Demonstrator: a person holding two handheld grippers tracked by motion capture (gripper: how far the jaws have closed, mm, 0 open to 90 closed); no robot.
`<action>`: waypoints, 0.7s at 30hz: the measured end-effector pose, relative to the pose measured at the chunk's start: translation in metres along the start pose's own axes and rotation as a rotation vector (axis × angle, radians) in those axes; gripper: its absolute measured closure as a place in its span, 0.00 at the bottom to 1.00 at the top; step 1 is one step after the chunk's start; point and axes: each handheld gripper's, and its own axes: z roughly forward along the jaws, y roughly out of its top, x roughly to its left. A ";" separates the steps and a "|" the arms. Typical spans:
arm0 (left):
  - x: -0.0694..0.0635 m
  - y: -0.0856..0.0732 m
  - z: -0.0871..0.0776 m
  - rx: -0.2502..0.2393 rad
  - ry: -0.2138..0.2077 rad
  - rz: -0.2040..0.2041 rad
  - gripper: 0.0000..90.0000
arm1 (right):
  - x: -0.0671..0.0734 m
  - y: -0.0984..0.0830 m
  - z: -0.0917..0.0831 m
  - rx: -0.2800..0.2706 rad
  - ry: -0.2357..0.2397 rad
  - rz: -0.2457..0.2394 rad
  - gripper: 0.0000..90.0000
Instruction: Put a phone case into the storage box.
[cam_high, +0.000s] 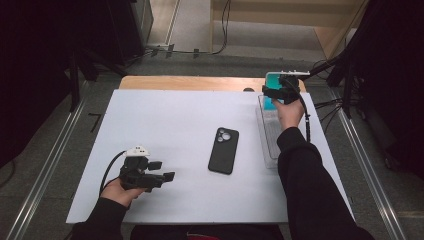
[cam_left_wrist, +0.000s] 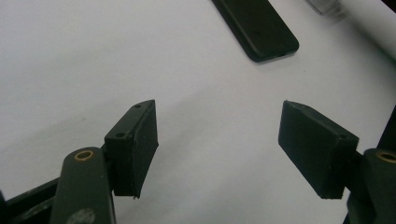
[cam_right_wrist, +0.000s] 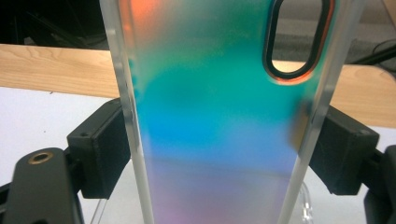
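Clamping the iridescent case (cam_right_wrist: 219, 121), right fingers (cam_right_wrist: 105, 149) hover beyond the phone (cam_high: 223, 150); left gripper (cam_left_wrist: 219, 149) gapes, empty, nearside.

1. High view: fixed above the person's side, facing forward and down; takes in the whole white table (cam_high: 165, 115), its edges and the floor beyond its far edge.
2. Left gripper view: rides low and close over the tabletop near the near-left corner, looking along its own jaws toward the black phone (cam_left_wrist: 256, 27), which the high view shares at mid-table.
3. Right gripper view: at the far-right corner, very near an iridescent phone case (cam_right_wrist: 219, 116), facing the far wooden edge (cam_right_wrist: 56, 70), shared with the high view.
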 end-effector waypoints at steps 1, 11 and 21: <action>0.000 0.000 0.000 0.001 -0.001 0.000 0.32 | 0.000 0.000 0.002 0.001 -0.004 0.004 0.16; 0.000 0.000 0.000 0.004 -0.001 0.002 0.32 | 0.005 -0.002 0.008 0.042 -0.010 -0.018 0.16; 0.000 0.000 0.001 0.005 -0.001 0.003 0.32 | 0.008 -0.003 0.006 0.062 -0.003 -0.022 0.12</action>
